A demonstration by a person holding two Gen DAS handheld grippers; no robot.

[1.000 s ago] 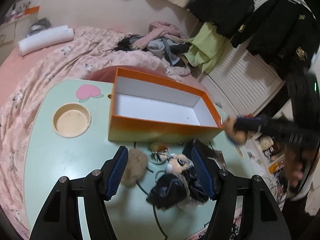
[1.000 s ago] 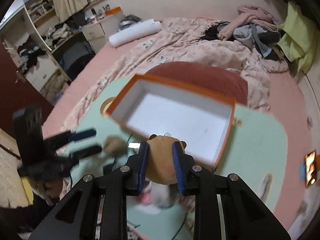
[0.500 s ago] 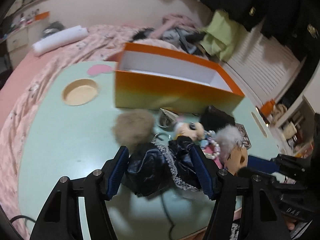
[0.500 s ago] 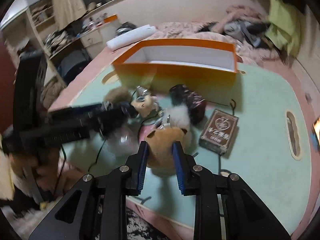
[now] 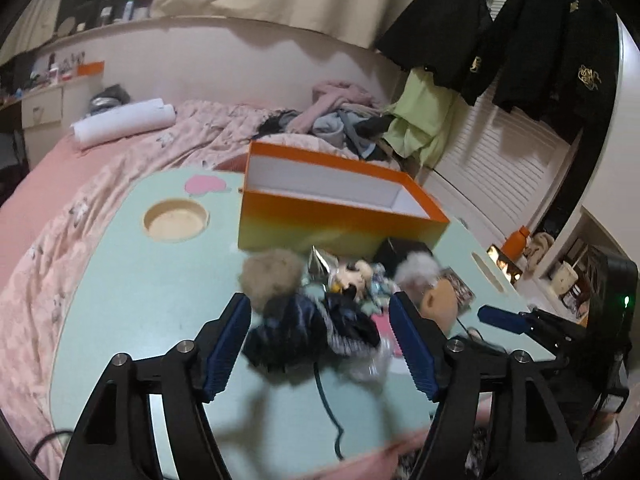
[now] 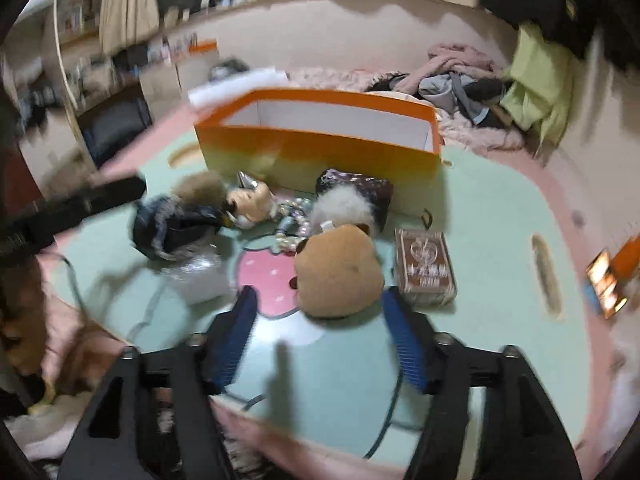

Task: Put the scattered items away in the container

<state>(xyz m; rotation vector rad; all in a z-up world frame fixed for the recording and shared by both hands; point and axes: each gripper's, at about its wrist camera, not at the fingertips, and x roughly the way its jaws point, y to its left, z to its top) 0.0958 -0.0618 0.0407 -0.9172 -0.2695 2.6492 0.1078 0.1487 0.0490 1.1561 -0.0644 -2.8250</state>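
The orange box (image 5: 340,220) stands open-topped at the far side of the pale green desk (image 5: 132,288), its white inside showing nothing from either low view. All the loose things lie on the desk on the near side of the box.

The left gripper (image 5: 320,340) tilts down toward the desk, its jaws opening, the blue pads standing either side of a dark doll (image 5: 304,328) in black frilled cloth; the picture is smeared, but the pads seem to stand clear of it. Just beyond the doll, toward the box, lie a tan fur pom-pom (image 5: 272,276), a small doll head (image 5: 356,274) and a grey-white pom-pom (image 5: 416,270).

The right gripper (image 6: 320,336) points more steeply down, jaws opening as well. A brown plush toy (image 6: 338,272) sits on the desk between its fingertips, loose from both pads. Right of the plush lies a brown card box (image 6: 424,266); between the plush and the orange box are a bead string (image 6: 294,220) and a dark pouch (image 6: 360,188), the pouch close against the box's front wall.
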